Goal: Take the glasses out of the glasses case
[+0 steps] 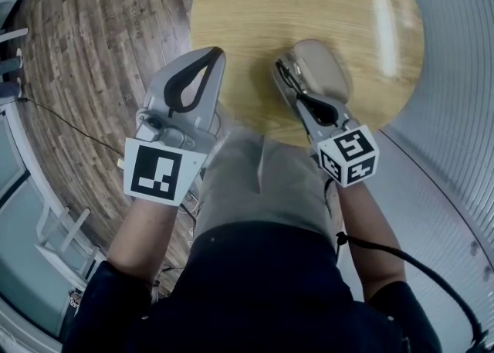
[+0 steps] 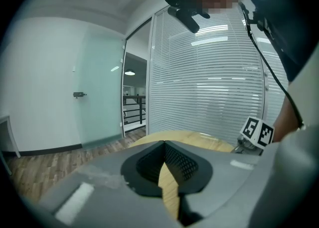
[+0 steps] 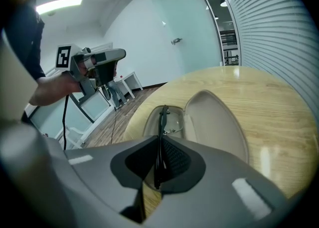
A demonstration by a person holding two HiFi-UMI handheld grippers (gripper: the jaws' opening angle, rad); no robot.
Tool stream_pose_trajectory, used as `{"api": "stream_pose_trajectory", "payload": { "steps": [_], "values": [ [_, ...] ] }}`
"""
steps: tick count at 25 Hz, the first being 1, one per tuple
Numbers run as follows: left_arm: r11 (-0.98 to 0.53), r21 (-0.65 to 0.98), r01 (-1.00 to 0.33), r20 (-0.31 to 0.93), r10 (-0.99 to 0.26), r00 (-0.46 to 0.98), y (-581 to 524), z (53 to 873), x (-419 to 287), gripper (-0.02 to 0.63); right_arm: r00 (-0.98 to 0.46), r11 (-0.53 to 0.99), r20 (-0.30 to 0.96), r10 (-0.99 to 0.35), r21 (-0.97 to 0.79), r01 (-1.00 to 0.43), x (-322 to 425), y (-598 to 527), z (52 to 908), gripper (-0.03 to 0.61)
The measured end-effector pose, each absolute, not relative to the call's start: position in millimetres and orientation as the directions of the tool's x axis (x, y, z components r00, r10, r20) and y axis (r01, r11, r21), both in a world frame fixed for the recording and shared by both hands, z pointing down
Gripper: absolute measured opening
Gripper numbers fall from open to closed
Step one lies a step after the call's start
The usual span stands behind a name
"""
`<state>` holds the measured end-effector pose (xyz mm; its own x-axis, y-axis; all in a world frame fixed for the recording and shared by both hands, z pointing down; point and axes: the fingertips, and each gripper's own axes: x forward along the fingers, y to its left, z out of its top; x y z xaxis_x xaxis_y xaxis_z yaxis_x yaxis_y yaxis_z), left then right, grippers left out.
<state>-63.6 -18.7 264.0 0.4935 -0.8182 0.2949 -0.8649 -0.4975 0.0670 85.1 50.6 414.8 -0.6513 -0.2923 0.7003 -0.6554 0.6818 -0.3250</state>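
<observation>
Gleaming round wooden table [image 1: 255, 4], plank floor [image 1: 93, 50], white blinds [image 2: 219, 87]

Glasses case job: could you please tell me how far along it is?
Done: the glasses case lies open on the table. In hand: the right gripper is shut on the glasses, which lie in the case. Remaining: lifting them out. The left gripper is shut, empty.

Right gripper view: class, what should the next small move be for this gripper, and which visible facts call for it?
Probably a slow lift of the right gripper, up and away from the glasses case, to draw the glasses out. Its jaws are shut on them, the case lies open on the round wooden table, and nothing seems to block the way up.
</observation>
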Motion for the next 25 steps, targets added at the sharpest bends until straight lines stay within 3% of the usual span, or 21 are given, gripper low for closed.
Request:
{"api": "stream_pose_trajectory", "payload": {
  "steps": [25],
  "values": [
    [-0.496, -0.062, -0.866, 0.202, -0.856, 0.476, -59, 289, -87, 0.003, -0.703, 0.711, 0.603, -0.377, -0.298, -0.637, 67, -12, 447, 0.034]
  ]
}}
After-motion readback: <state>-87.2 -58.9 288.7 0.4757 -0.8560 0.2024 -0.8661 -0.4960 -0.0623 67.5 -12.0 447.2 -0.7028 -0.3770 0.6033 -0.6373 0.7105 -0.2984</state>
